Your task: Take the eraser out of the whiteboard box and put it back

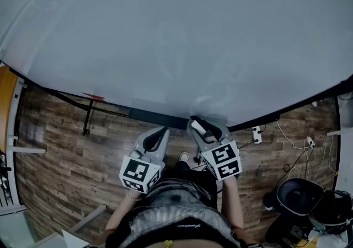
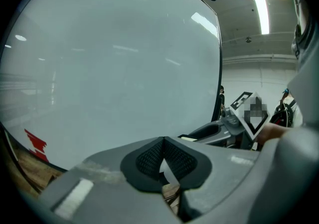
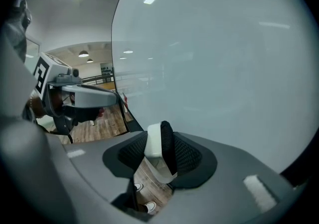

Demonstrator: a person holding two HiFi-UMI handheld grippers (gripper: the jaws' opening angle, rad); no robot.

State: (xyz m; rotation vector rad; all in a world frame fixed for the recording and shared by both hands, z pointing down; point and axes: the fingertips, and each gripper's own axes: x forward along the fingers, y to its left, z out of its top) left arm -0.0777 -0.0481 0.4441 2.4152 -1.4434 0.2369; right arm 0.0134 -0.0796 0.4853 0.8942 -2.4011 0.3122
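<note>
A white-and-black eraser stands on edge between the pads of my right gripper, which is shut on it. In the head view that gripper points at the lower edge of the big whiteboard, just right of a dark tray fixed along that edge. My left gripper is held beside it, a little lower and to the left. In the left gripper view its jaws meet at the tips with nothing between them. The right gripper shows there too, off to the right.
The whiteboard fills most of every view; a small red mark sits near its lower left edge. Below it are a wooden floor, the board's stand leg, a power strip with cables and a black chair at the right.
</note>
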